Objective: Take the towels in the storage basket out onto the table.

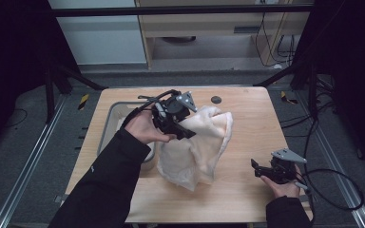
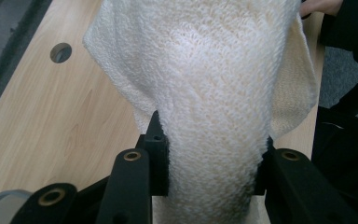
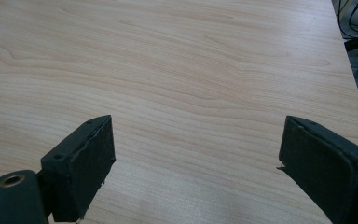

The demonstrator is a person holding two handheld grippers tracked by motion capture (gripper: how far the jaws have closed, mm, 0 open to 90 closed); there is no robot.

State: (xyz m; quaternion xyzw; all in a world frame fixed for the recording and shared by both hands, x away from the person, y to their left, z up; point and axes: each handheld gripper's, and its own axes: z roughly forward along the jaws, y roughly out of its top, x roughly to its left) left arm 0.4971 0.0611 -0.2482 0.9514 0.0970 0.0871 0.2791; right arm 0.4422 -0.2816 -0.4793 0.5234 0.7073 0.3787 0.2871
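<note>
Left gripper [image 2: 209, 172] clamps bunched towel [image 2: 205, 74]; soft, limp, light; we'd regrip a corner; right gripper [image 3: 193, 158] spread, empty.

Light wood table [image 1: 247, 142], round hole [image 1: 216, 99] near far edge; cream towel [image 1: 204, 147] bunched mid-table, grey tray [image 1: 108, 124] left.

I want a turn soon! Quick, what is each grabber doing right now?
Left gripper: closed on the cream towel, lifting it.
Right gripper: open, holding nothing, above the wooden table.

Towel [image 2: 223, 93] – nubby terry cloth; table [image 3: 191, 70] – smooth matt wood.
</note>
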